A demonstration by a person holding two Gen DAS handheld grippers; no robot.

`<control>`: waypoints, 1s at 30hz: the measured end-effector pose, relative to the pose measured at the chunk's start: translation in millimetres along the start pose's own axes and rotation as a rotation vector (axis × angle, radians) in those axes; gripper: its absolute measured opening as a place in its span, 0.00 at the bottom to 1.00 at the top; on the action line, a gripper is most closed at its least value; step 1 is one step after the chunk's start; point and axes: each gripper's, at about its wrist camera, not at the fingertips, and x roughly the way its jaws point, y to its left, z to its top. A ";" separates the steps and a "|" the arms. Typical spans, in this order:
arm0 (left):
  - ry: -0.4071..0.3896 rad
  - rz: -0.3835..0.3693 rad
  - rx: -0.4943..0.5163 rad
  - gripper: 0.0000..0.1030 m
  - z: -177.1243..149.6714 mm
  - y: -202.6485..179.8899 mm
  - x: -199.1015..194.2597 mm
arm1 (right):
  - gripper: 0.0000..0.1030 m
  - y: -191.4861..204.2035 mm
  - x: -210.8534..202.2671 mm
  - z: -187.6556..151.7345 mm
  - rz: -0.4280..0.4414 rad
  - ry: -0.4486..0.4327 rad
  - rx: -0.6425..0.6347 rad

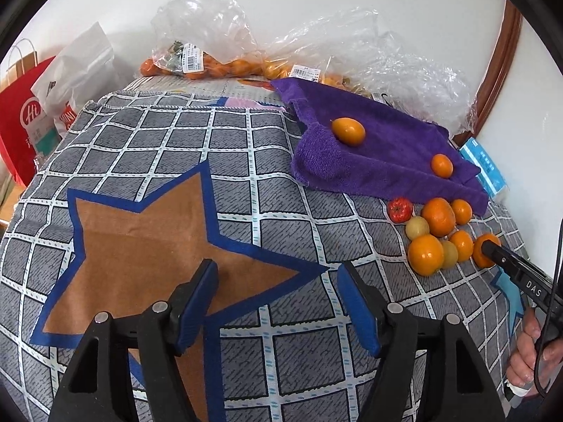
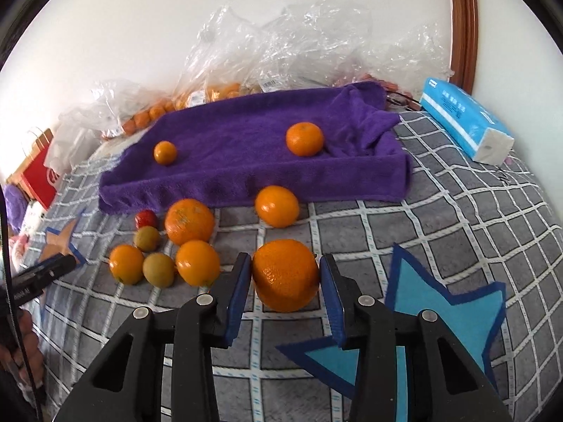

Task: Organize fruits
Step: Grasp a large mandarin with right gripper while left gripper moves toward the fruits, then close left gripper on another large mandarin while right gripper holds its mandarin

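Both cameras sit just behind their own gripper's fingers and look forward and down across the checked cloth [image 1: 267, 147] toward the white wall. The left wrist view stands farther from the purple towel [image 1: 383, 140], which lies ahead and to its right, with the brown star [image 1: 147, 232] directly below the lens. The right wrist view is closer to the towel [image 2: 246, 147], facing it almost squarely, with the fruit pile [image 2: 169, 246] just before the towel, ahead and left. Both views share the towel, its two fruits, the pile [image 1: 440, 235], the plastic bags behind the towel and the tissue pack [image 2: 464, 119] beside it. Each view catches the other gripper at its edge.
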 end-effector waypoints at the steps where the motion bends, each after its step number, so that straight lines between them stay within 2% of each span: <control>1: 0.002 0.002 0.005 0.67 -0.1 -0.7 0.0 | 0.40 0.9 0.7 -0.7 -0.003 0.000 0.001; 5: 0.004 -0.003 0.010 0.70 0.0 -1.5 0.1 | 0.40 1.4 15.4 0.4 -0.025 0.047 0.009; 8: 0.000 -0.017 0.001 0.70 -0.4 0.8 -0.8 | 0.39 -3.1 13.7 1.3 -0.011 0.035 0.030; 11: -0.009 -0.041 -0.019 0.66 -0.8 5.1 -2.8 | 0.39 -6.2 5.8 -0.7 -0.043 0.000 0.006; 12: -0.015 -0.037 -0.026 0.61 -0.9 5.7 -3.9 | 0.39 -8.0 2.5 -1.3 -0.058 -0.015 0.001; 13: -0.017 -0.029 -0.027 0.48 -1.2 5.3 -4.6 | 0.39 -10.4 0.1 -1.7 -0.068 -0.025 0.002; 14: -0.015 -0.012 -0.023 0.39 -1.5 3.8 -4.9 | 0.39 -13.9 -2.6 -2.4 -0.079 -0.034 0.003; 15: -0.009 0.003 -0.018 0.39 -1.5 0.8 -5.1 | 0.39 -15.9 -4.3 -2.7 -0.086 -0.038 0.001; 21: 0.012 -0.148 0.008 0.41 3.3 -34.6 -9.3 | 0.39 -31.0 -8.0 -4.6 -0.091 -0.038 0.012; 25: -0.005 -0.162 0.090 0.52 6.5 -71.3 -4.0 | 0.39 -30.7 -2.3 -3.7 -0.064 -0.011 0.013; 28: 0.011 -0.158 0.127 0.52 7.3 -92.1 5.4 | 0.39 -28.6 -2.9 -4.2 -0.071 -0.017 0.008; 30: 0.035 -0.126 0.148 0.51 7.1 -102.0 14.1 | 0.39 -30.0 -2.3 -4.5 -0.061 -0.014 0.015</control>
